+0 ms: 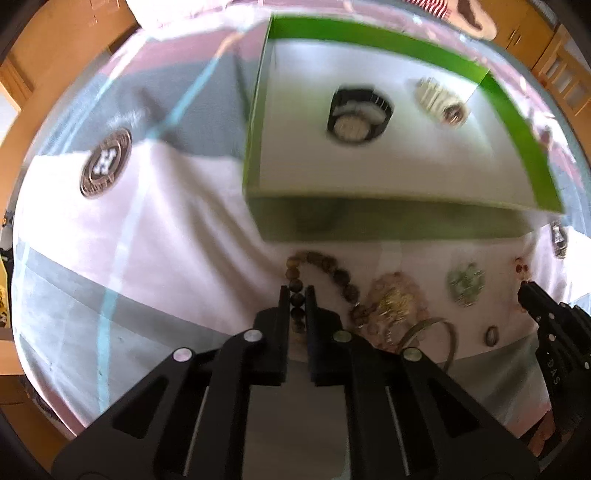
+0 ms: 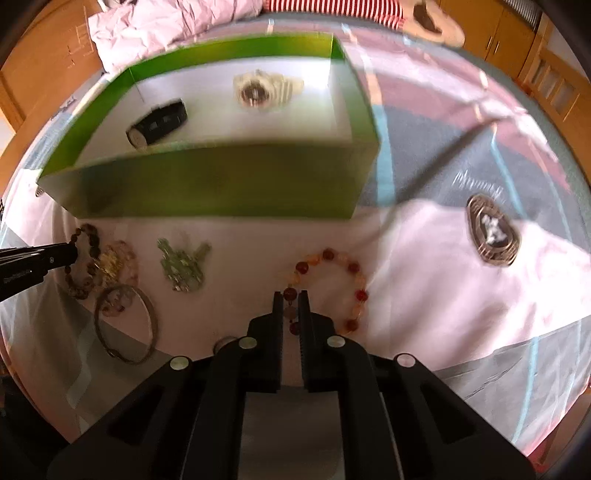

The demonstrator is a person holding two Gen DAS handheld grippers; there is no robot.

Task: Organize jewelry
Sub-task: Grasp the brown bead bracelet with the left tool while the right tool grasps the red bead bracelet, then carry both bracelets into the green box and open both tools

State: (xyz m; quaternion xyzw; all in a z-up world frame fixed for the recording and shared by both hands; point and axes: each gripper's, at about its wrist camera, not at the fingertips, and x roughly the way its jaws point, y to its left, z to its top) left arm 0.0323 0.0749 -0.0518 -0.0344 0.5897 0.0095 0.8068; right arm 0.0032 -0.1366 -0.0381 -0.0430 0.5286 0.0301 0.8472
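1. The left gripper is closed on the brown bead bracelet, lying on the bedsheet.
2. The right gripper is closed on the red-and-orange bead bracelet.
3. A metal bangle and green stone piece are seen between them.
4. Beyond, the green box is seen holding a black watch and a pale watch.

A bedsheet in white, grey and pink blocks with thin turquoise stripes fills both views. A round dark emblem sits at nine o'clock in the left view, three o'clock in the right. Red-and-white striped fabric lies at twelve o'clock, wooden cabinets at one o'clock.
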